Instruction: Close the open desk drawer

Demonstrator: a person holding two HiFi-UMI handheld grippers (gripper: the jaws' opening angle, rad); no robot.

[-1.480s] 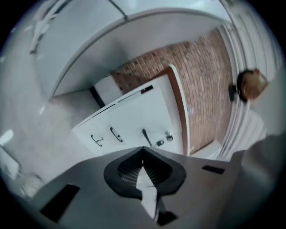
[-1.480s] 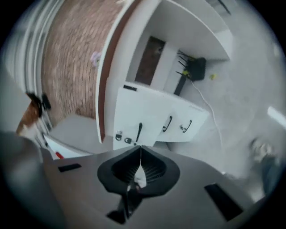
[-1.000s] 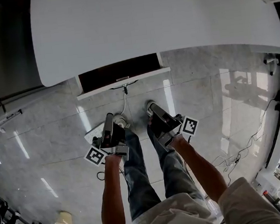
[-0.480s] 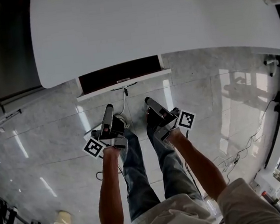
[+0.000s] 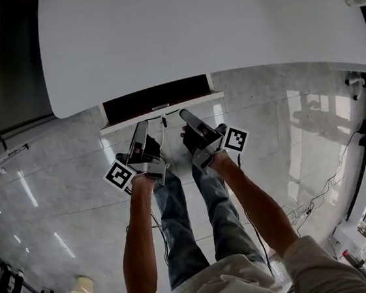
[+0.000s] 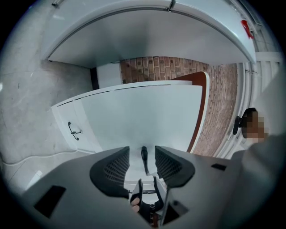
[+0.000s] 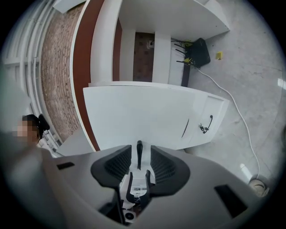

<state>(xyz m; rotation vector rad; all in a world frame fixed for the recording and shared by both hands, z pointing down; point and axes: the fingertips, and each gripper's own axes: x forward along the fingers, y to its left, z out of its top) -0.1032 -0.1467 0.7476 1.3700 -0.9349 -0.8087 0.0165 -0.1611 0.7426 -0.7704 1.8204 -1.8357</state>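
The open drawer [image 5: 154, 97] juts out from under the white desk top [image 5: 202, 28], dark inside, with a white front panel [image 5: 165, 109]. My left gripper [image 5: 140, 126] points at that panel from just in front of it, jaws open and empty. My right gripper [image 5: 184, 115] sits beside it, slightly closer to the panel; its jaws have just been closing but stand open with nothing between them. Whether either tip touches the panel I cannot tell. The left gripper [image 6: 142, 154] and the right gripper [image 7: 140, 152] each face a white cabinet front [image 6: 134, 120] [image 7: 143, 116].
A thin cord [image 5: 163, 120] hangs from the drawer front. The person's legs in jeans [image 5: 179, 228] are below the grippers on the marble floor [image 5: 56, 190]. Cables [image 5: 319, 192] trail at the right. A small latch [image 7: 205, 127] shows on the white cabinet's side.
Both grippers have moved forward, from above the person's feet up to the drawer's front panel. The drawer itself has not visibly shifted.
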